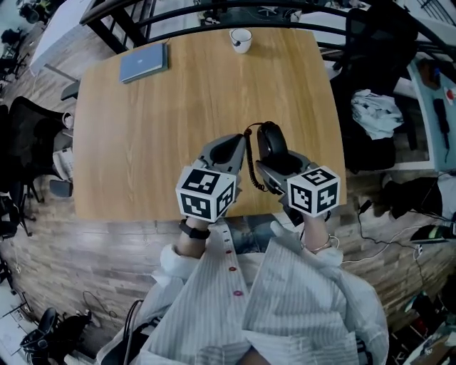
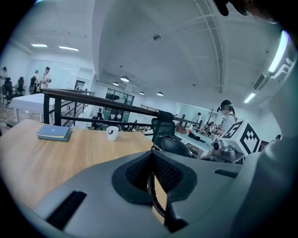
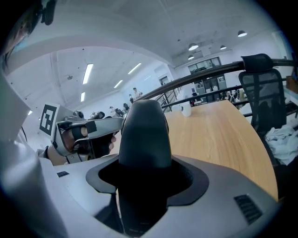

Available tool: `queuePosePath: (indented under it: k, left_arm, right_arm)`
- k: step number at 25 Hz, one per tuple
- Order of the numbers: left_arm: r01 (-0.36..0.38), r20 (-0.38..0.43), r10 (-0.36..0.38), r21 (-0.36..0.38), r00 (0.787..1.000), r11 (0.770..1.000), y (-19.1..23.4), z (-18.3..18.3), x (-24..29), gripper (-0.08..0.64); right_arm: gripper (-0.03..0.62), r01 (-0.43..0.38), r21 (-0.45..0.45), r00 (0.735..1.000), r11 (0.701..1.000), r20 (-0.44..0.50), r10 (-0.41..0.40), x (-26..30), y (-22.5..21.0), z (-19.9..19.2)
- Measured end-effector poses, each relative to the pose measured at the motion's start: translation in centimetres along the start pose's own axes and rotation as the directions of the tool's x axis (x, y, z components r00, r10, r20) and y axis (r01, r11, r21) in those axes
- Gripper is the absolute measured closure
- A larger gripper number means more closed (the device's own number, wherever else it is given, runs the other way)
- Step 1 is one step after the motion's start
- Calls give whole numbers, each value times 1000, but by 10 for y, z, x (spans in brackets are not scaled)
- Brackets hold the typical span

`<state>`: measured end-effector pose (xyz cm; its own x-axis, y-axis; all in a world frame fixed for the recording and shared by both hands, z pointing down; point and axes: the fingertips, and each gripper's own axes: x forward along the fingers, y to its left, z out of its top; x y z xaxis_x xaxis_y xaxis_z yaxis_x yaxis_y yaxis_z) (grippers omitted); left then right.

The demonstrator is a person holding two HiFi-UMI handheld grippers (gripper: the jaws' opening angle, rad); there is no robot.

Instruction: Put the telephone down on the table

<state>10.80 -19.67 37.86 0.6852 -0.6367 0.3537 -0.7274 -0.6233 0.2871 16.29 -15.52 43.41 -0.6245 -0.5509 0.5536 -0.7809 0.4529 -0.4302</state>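
Observation:
The black telephone handset (image 1: 271, 142) hangs just above the wooden table (image 1: 178, 107) near its front edge. My right gripper (image 1: 282, 166) is shut on it; in the right gripper view the handset (image 3: 144, 135) stands up between the jaws of the right gripper (image 3: 144, 183). Its coiled black cord (image 1: 252, 175) loops down between the two grippers. My left gripper (image 1: 232, 147) is just left of the handset. In the left gripper view the cord (image 2: 152, 186) runs through the closed jaws of the left gripper (image 2: 151, 174), and the handset (image 2: 174, 145) shows beyond them.
A white cup (image 1: 241, 40) stands at the table's far edge and a blue-grey notebook (image 1: 144, 63) lies at the far left corner. A black railing (image 1: 214, 11) runs behind the table. A black chair (image 1: 374, 43) and white cloth (image 1: 376, 112) are at the right.

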Motion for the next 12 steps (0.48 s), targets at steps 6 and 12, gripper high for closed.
queuePosePath:
  k: [6,12]
  left_arm:
    - [-82,19,83,-40,996,996,11,-1,9,551]
    - [-116,13,117,-58,993,992,25,-3,6,551]
  right_arm:
    - [296,-66,-45,996,997,-61,64,13,-9,6]
    - [296,-81,-40,994,996,-82,78,22,-9,7]
